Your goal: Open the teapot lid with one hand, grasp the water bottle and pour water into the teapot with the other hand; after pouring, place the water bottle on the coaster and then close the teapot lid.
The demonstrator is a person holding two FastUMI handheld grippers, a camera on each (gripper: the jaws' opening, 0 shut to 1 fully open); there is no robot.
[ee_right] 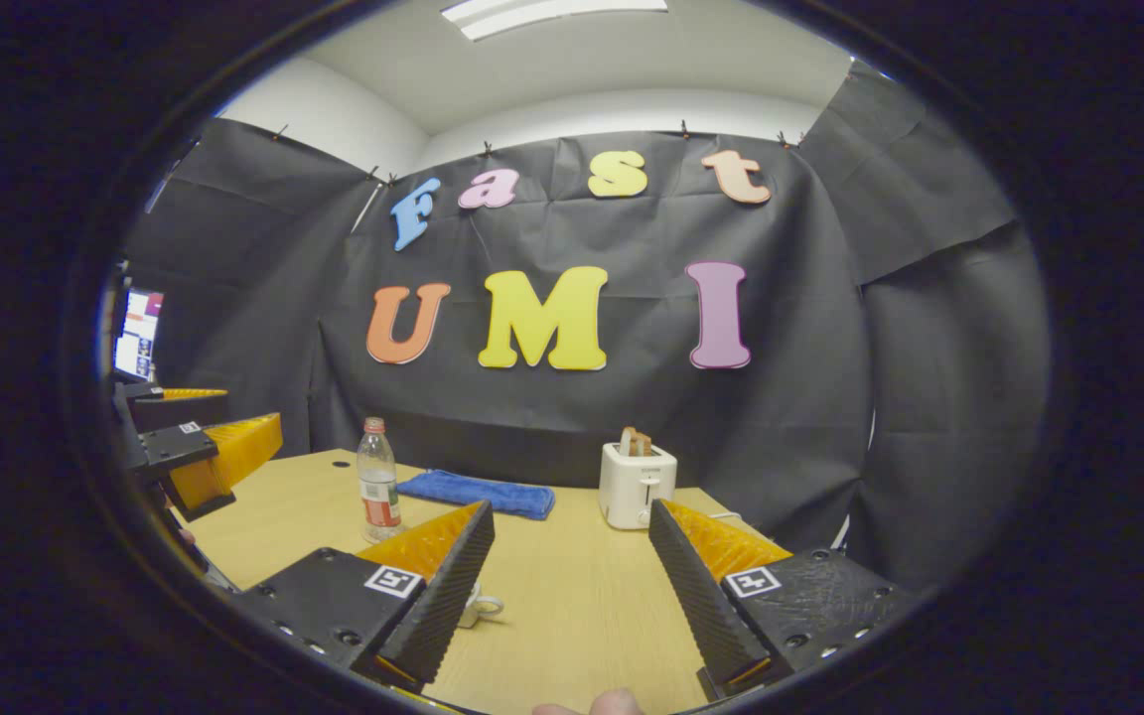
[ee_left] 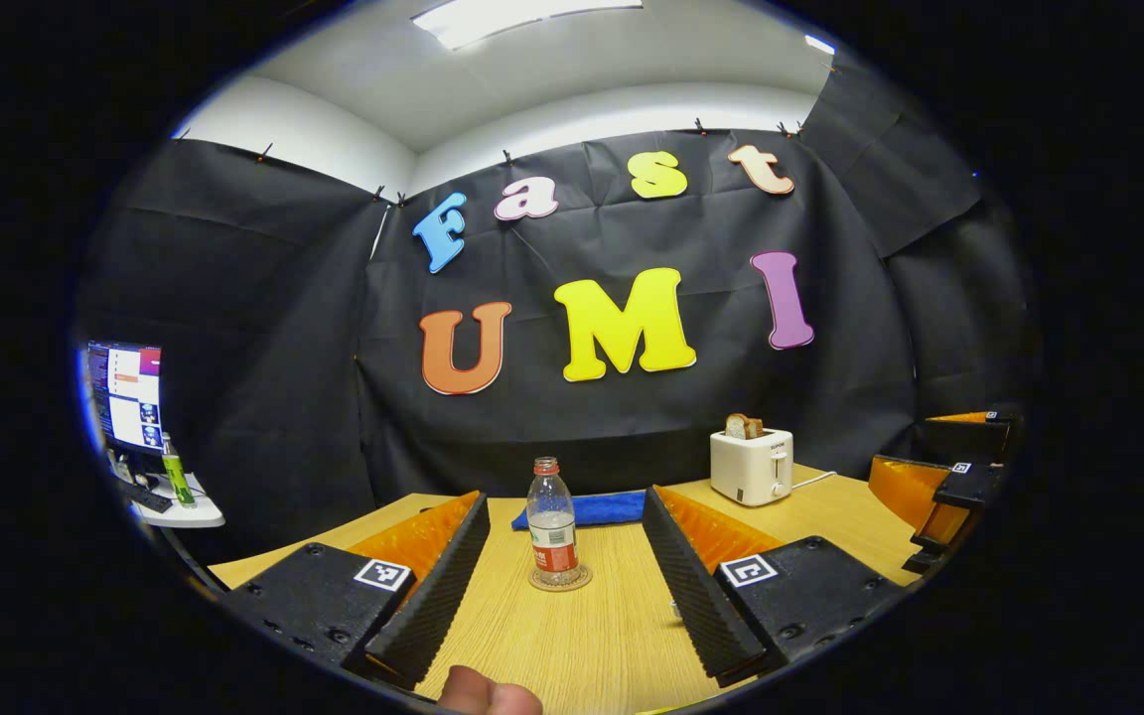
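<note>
Your left gripper (ee_left: 562, 596) stands wide open above the pale wood-grain table (ee_left: 592, 645), its 2 ribbed, wedge-shaped fingers (ee_left: 433, 586) spread apart and gripping nothing. Straight ahead between them, the clear plastic water bottle (ee_left: 552, 526) with its red cap and red-and-white label stands upright on a small round coaster (ee_left: 560, 579). Behind the bottle a folded blue cloth (ee_left: 592, 508) of soft, nubby weave lies flat, and to its right a boxy white toaster (ee_left: 752, 465) holds a slice of browned bread in its slot. Your right gripper (ee_left: 949, 477) shows at the far right edge of that view.

Your right gripper (ee_right: 572, 596) is likewise spread wide and holds nothing, its 2 ridged fingers (ee_right: 691, 586) hanging over bare tabletop. Just beside the left finger's tip a small white glossy piece with a looped handle (ee_right: 483, 604) peeks out; it may be part of the teapot, but you cannot tell. Farther off, the bottle (ee_right: 378, 480) stands left of the cloth (ee_right: 478, 494) and toaster (ee_right: 636, 484), with your left gripper (ee_right: 205, 447) at the far left edge.
</note>
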